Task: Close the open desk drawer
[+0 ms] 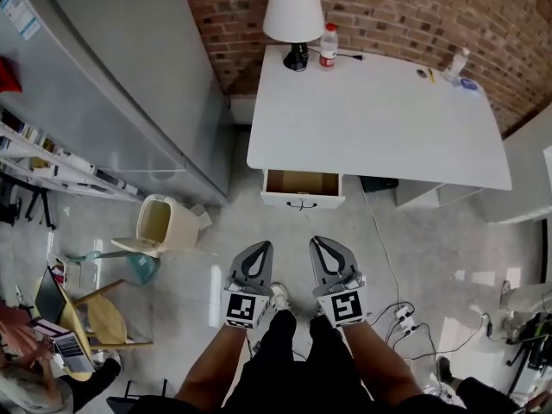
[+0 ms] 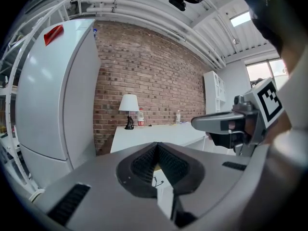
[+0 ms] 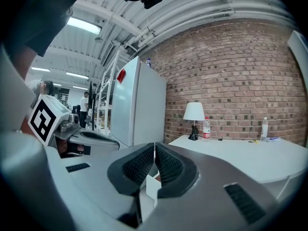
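A white desk (image 1: 379,119) stands against the brick wall. Its left drawer (image 1: 302,188) is pulled out, showing a bare wooden inside and a dark handle on its white front. My left gripper (image 1: 256,250) and right gripper (image 1: 326,247) hang side by side in front of the drawer, well short of it, both pointing toward it. Both are shut with nothing between the jaws. In the left gripper view the shut left gripper (image 2: 157,146) points at the desk (image 2: 154,134). In the right gripper view the shut right gripper (image 3: 154,146) does too, and the drawer front (image 3: 151,189) peeks out below its pads.
On the desk stand a white lamp (image 1: 294,17), a red-capped bottle (image 1: 328,45) and a small bottle (image 1: 457,62). A tall grey cabinet (image 1: 121,76) is at the left. A beige bin (image 1: 164,224) sits on the floor left of the drawer. Cables and a power strip (image 1: 404,319) lie at the right.
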Available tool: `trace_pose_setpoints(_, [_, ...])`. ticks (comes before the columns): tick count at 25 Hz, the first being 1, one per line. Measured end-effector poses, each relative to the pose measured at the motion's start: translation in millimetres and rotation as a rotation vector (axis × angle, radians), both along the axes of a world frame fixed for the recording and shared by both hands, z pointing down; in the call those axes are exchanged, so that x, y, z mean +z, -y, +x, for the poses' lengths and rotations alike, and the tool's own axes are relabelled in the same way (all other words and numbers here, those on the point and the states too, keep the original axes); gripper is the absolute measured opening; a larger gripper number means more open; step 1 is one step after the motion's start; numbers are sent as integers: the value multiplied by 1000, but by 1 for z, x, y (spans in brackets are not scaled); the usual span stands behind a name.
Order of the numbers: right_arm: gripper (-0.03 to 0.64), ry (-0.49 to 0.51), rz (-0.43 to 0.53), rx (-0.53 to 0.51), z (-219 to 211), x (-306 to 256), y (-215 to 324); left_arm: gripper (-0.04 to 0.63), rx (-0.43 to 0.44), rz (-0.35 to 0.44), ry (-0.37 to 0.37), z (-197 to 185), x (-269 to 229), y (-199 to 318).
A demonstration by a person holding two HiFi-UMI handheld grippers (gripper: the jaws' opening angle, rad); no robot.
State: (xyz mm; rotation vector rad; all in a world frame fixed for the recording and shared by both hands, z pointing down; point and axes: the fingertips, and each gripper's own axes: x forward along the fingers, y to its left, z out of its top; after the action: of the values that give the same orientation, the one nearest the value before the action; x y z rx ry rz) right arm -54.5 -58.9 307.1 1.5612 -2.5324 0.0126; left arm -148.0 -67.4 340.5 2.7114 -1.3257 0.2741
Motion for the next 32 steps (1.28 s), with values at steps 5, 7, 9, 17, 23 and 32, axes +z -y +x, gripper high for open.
trace_pose_setpoints(5, [29,-17,-13,-9,16,32,13,6,-34,-31,4,17,41,17])
trace_pose_setpoints(7, [29,-33,-12,-19,21,52,17,6,-56,-31,7,21,59,26])
trace_pose_setpoints(9, [29,-50,-28,-27,25,76,17,8,-56,-18,26,27,76,30])
trace_pose_setpoints(17, [29,-100,-36,-55,35,143,30,8,-35,16,64,41,140,46])
trace_pose_setpoints(23, [29,-45,-38,-9,38,194,35,8,-9,35,68,57,195,55])
trace_pose_setpoints(32, [29,28,-17,65,49,250,39,6,-27,6,61,73,255,74])
